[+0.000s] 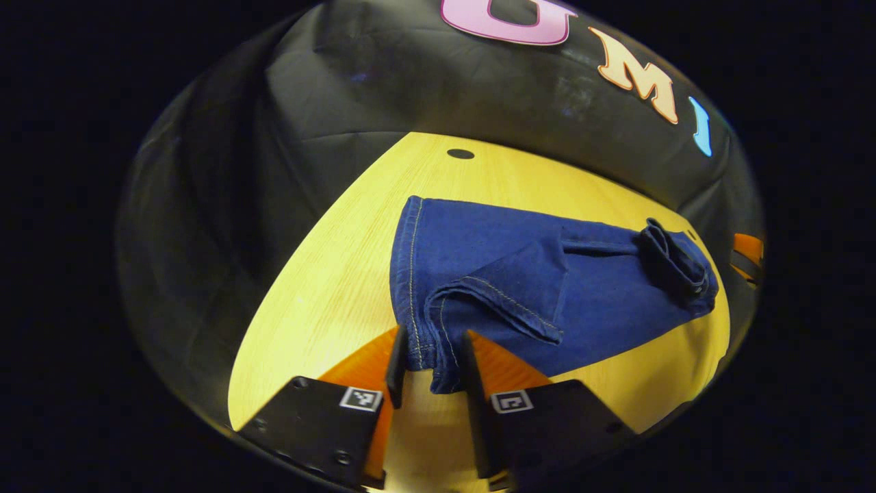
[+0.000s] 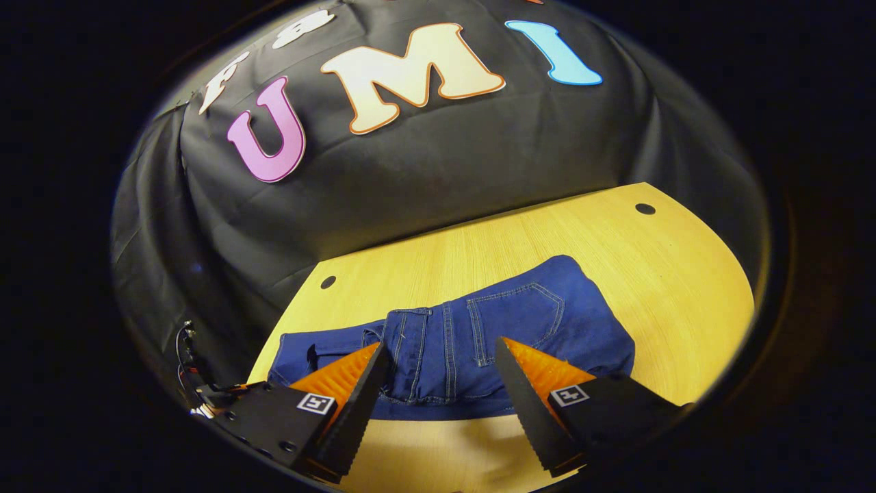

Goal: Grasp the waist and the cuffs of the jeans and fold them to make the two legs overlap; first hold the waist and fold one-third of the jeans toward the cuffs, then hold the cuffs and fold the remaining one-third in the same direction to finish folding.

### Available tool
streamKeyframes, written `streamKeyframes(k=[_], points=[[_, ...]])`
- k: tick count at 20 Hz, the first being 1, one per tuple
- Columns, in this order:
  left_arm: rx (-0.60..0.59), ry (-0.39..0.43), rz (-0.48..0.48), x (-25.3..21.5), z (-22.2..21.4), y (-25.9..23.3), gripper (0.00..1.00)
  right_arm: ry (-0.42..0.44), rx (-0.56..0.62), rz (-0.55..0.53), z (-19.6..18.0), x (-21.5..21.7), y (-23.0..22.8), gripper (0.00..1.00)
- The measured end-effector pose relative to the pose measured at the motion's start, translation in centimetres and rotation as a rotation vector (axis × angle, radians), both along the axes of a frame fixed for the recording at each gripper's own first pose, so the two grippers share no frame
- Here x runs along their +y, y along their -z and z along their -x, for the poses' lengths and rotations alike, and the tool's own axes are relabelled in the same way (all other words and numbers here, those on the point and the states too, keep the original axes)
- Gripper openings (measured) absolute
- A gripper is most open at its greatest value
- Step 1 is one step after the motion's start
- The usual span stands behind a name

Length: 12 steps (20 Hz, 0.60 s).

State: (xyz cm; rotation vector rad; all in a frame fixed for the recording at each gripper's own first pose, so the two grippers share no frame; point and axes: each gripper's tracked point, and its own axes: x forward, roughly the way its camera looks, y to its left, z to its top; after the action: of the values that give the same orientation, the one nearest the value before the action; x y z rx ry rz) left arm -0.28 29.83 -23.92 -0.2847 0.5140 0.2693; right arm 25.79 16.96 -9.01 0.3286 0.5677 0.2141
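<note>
Wooden table [image 1: 328, 287] against black cloth wall, jeans [image 1: 547, 287] lying flat on it, legs apparently already overlapped.

Left gripper view: left gripper [image 1: 432, 363] straddles the cuffs [image 1: 431, 342], fingers either side of the hem, close but not clearly pressing; can't tell if clamped.

Right gripper view: right gripper [image 2: 441, 373] spread wide, released, hovering over the waist [image 2: 438, 394]; back pocket [image 2: 517, 318] visible here.

Step judged: first thirds fold, about to start. Next: right drops, pinches waistband, carries it toward cuffs.

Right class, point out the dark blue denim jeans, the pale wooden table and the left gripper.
dark blue denim jeans [image 1: 520, 274], left gripper view, mid fabric.
pale wooden table [image 2: 671, 274], right gripper view, bare top.
left gripper [image 1: 432, 366], left gripper view, between fingertips.
</note>
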Motion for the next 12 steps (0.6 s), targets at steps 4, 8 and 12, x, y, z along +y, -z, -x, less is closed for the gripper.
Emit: streamKeyframes(k=[4,8,12], points=[[-0.047,0.006,0.058,-0.2,-0.3,-0.4,0.08,0.018,-0.004,0.003,0.3,-0.3,-0.4,0.98],[-0.054,-0.006,0.070,-0.2,-0.3,-0.4,0.00,0.044,-0.008,0.025,1.3,-1.8,-1.1,0.98],[-0.069,-0.020,0.097,-0.8,-0.2,-2.6,0.00,0.084,-0.016,0.005,2.1,-4.6,-1.9,0.98]])
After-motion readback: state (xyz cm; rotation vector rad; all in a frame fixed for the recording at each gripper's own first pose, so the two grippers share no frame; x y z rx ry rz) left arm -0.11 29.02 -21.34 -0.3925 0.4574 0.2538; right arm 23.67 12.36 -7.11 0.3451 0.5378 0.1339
